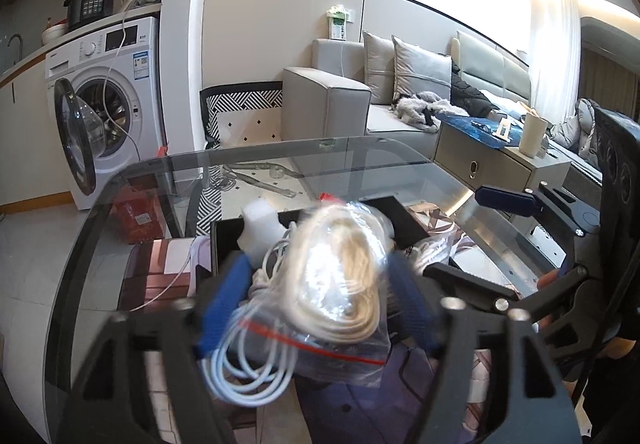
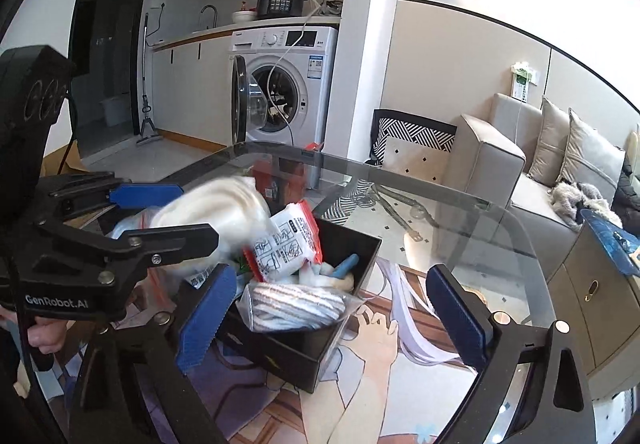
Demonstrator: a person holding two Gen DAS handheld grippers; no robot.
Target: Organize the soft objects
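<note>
My left gripper is shut on a clear zip bag of coiled white cord, with a loop of white cable hanging below it. It holds the bag over a black open box on the glass table. In the right wrist view the same bag is blurred at the box's left side, held by the left gripper. The black box holds a bag of coiled rope, a white and red packet and other soft items. My right gripper is open and empty, around the box's near side.
The glass table has a rounded edge, and a printed mat lies under it. A washing machine with its door open stands behind. A grey sofa and a side cabinet are to the right.
</note>
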